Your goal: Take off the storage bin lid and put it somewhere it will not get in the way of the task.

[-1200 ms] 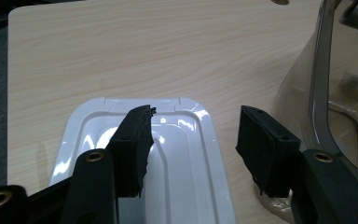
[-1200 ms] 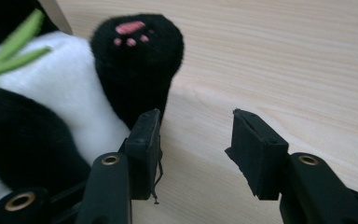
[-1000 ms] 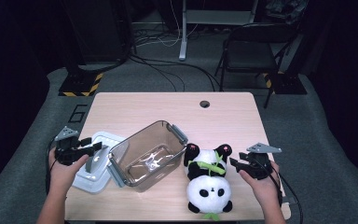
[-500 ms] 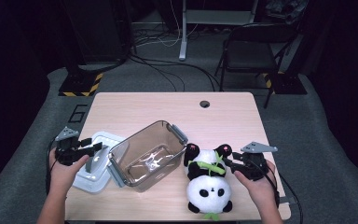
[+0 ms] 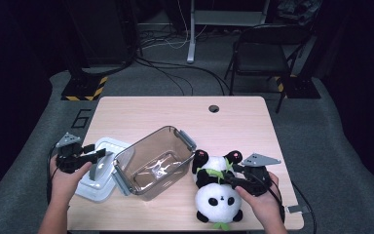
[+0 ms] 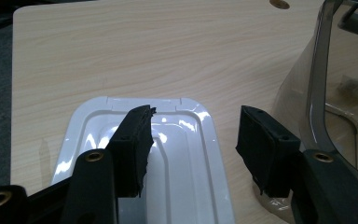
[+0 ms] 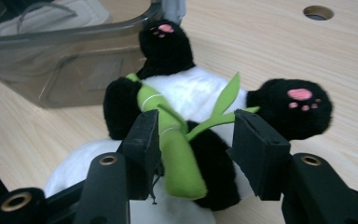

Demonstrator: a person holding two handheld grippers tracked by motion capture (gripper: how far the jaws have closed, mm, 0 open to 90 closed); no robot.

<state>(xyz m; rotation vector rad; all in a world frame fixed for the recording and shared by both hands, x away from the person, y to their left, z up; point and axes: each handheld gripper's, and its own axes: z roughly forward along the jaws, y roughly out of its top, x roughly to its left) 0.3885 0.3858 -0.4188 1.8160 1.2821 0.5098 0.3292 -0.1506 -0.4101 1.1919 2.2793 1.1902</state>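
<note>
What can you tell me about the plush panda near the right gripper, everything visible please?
The plush panda is a soft, furry black-and-white toy lying on its back on the wooden table, head toward the person, pink-padded feet pointing away. A green bamboo stalk with leaves lies across its belly between its black arms. It sits just right of the clear plastic container, one foot at its wall. The open right gripper straddles the stalk and belly, not yet closed.

Black folding chair (image 5: pixel 265 46) at upper right of frame, beyond tabletop (image 5: pixel 175 114). Cables (image 5: pixel 175 73) across grey floor (image 5: pixel 321 136). Yellow-black hazard-striped plate (image 5: pixel 84 88) at upper left.
</note>
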